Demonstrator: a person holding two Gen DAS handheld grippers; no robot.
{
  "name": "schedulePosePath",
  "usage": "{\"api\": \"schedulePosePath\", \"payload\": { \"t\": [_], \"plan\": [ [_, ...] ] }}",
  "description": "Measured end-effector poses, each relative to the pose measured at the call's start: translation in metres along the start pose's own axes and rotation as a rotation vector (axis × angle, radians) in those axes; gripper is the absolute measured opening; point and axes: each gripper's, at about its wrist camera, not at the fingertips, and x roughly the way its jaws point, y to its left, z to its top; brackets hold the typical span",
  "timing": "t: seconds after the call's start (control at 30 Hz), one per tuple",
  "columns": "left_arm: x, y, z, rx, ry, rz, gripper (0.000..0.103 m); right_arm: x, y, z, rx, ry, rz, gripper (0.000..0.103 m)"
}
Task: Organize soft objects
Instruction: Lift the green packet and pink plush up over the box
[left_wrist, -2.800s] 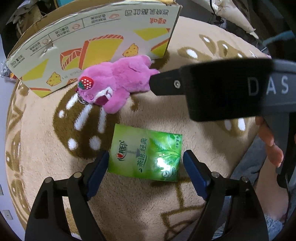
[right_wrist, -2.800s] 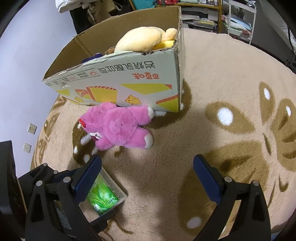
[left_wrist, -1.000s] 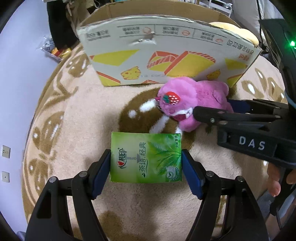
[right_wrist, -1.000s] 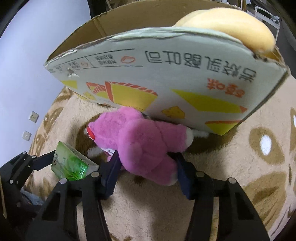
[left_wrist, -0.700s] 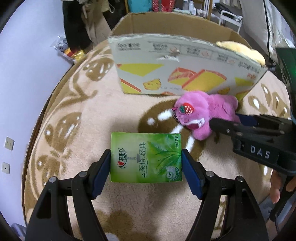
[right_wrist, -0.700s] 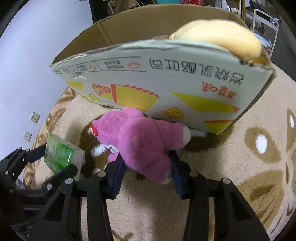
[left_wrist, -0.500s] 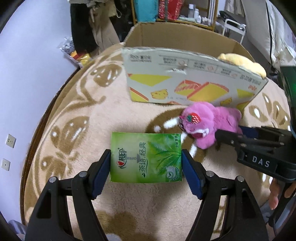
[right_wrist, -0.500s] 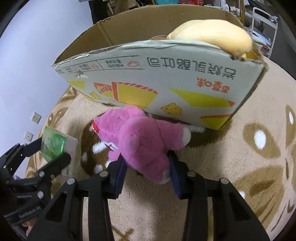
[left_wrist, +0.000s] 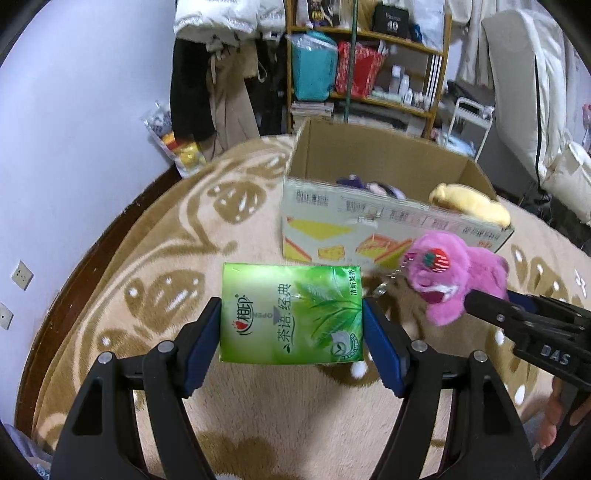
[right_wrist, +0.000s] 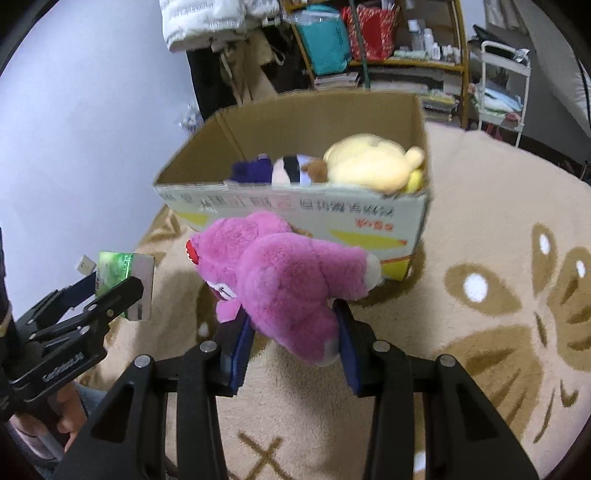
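Both lifted off the rug: left gripper (left_wrist: 291, 334) clamping green tissue pack (left_wrist: 291, 313), right gripper (right_wrist: 293, 334) clamping pink plush (right_wrist: 284, 284).

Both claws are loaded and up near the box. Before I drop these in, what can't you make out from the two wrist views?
- Cardboard box floor: near wall and toys hide it, both views.
- Purple toy in the box: mostly behind the rim.
- Pink plush underside: hidden, right claw view.
- Green tissue pack back: faces away from the left wrist camera.

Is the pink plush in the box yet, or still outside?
Outside. The pink plush hangs in front of the box wall, clamped in the right tongs, off the rug.
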Motion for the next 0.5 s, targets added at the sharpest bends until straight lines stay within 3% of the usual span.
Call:
{"api": "schedulePosePath", "payload": {
  "t": [0.5],
  "plan": [
    [-0.037, -0.012, 0.024, 0.046, -0.238, 0.006, 0.073, -0.065, -0.002, 0.011, 0.014, -0.281, 0.050, 0.044]
  ]
}}
